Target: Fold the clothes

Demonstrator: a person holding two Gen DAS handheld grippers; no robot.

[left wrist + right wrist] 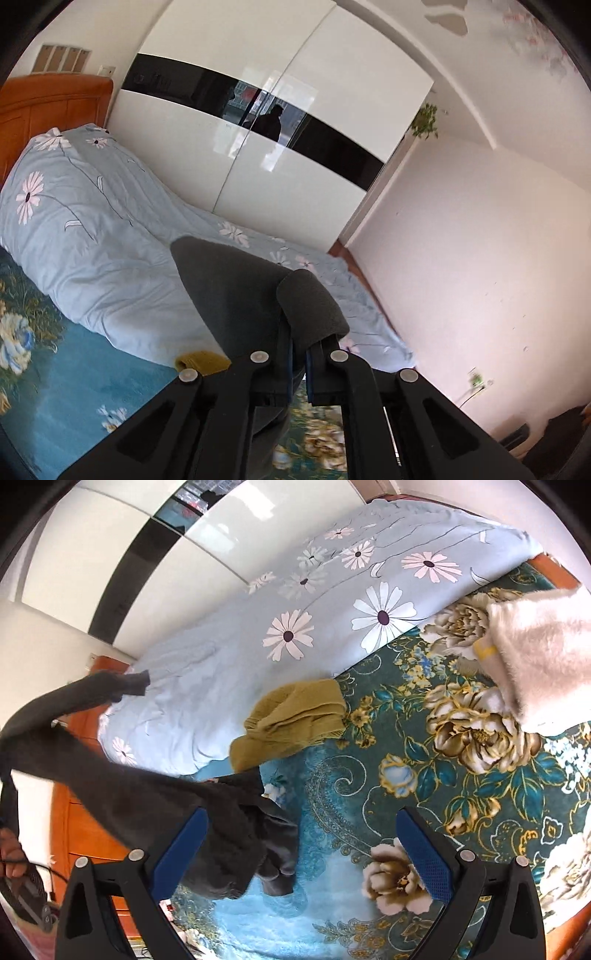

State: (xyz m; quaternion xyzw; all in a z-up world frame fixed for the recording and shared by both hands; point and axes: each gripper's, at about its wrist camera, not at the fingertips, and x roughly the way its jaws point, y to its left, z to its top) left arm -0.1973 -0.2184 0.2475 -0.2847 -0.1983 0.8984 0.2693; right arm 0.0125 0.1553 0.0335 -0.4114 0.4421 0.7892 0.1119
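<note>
The jaws of the left gripper (299,369) are clenched on a fold of the dark grey garment (236,295), which is bunched over the fingertips and lifted above the bed. The jaws of the right gripper (301,849) are spread wide and nothing is held between them. In the right wrist view the same dark grey garment (122,775) is seen stretched as a long band: its high end is drawn up to the left edge of that picture, near a hand (11,849), and its low end hangs crumpled just beside the right gripper's left finger, over the blue floral blanket (369,775). The long axis is thus judged to run from upper left down to the right gripper, so the free end lies nearest the open right jaws, slightly left of their gap. Further out, a mustard-yellow garment (295,720) lies at the edge of the pale blue daisy quilt (258,609), and a white fluffy item (546,646) rests on the blanket. No brand, label or writing can be read.
</note>
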